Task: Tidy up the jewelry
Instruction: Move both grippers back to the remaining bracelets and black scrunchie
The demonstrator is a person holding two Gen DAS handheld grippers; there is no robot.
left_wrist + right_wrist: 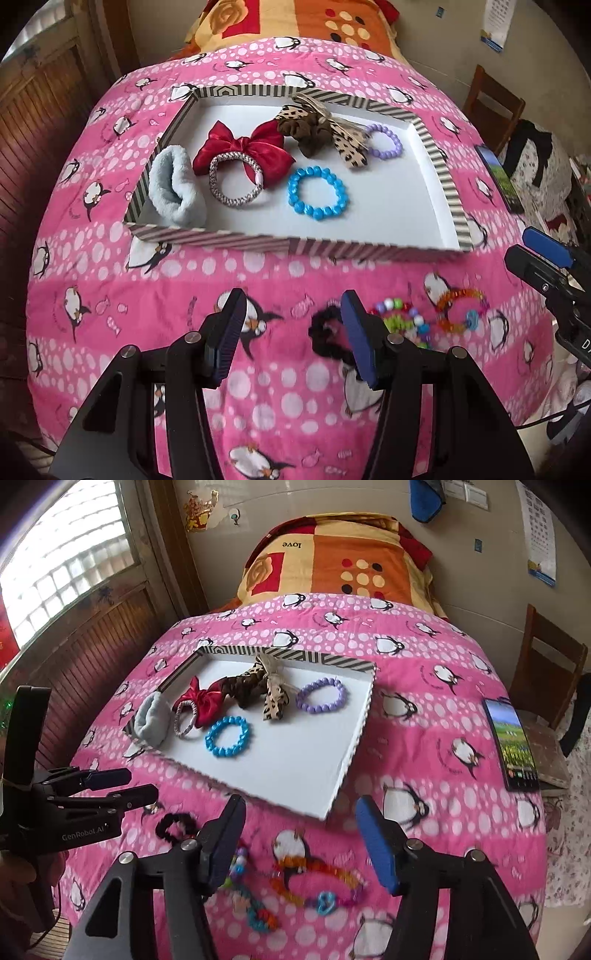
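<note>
Both tools hang with jaws apart and nothing between them: the left gripper (293, 325) and right gripper (301, 834) over the pink blanket (258, 273). A blue bracelet (318, 191) lies mid-tray (448, 173); a black scrunchie (325, 338) and orange bracelet (317, 880) lie beside the tray's near edge

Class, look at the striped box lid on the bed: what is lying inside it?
Inside the striped box lid: a grey fluffy cuff, red bow, braided hair tie, blue bead bracelet, purple bead bracelet, brown scrunchie and leopard-print bow. Whatever lies beneath them is covered.
</note>
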